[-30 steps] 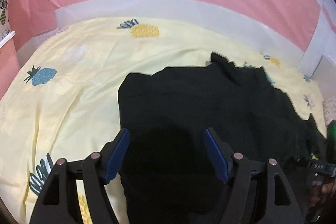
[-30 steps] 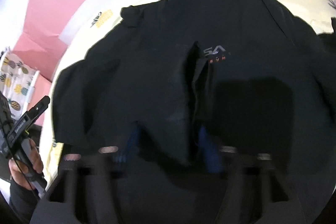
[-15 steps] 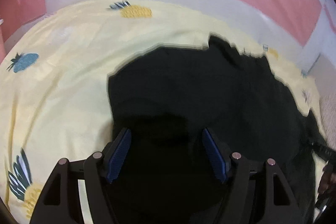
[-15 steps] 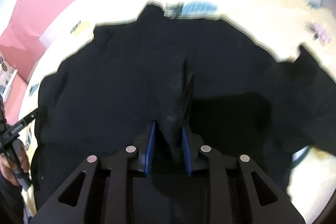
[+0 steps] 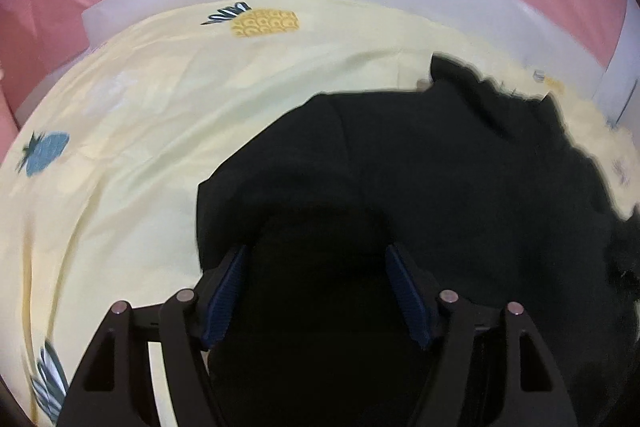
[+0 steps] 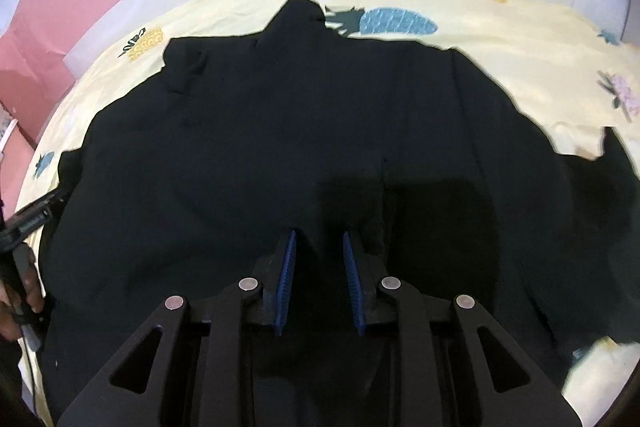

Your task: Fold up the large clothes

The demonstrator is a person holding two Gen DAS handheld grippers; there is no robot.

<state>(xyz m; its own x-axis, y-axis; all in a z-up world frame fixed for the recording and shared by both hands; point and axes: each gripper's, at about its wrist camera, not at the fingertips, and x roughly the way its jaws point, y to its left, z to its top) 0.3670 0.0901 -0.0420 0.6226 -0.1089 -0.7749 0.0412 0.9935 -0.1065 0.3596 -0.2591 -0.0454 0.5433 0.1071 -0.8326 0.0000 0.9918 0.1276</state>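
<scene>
Black garment (image 6: 280, 147) pinched between right gripper (image 6: 318, 279) fingers, under left gripper (image 5: 316, 287) fingers, wide apart, closing

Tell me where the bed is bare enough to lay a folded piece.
Bare yellow sheet lies left of the black garment, between the blue pineapple print and the yellow one. The middle and right are covered by the garment.

A bed covered by a pale yellow sheet (image 5: 168, 131) printed with pineapples (yellow and blue ones) carries everything. Directly on it lies a large black garment (image 6: 304, 131), spread wide with rumpled edges, its far tip just touching a blue pineapple print (image 6: 396, 21).
</scene>
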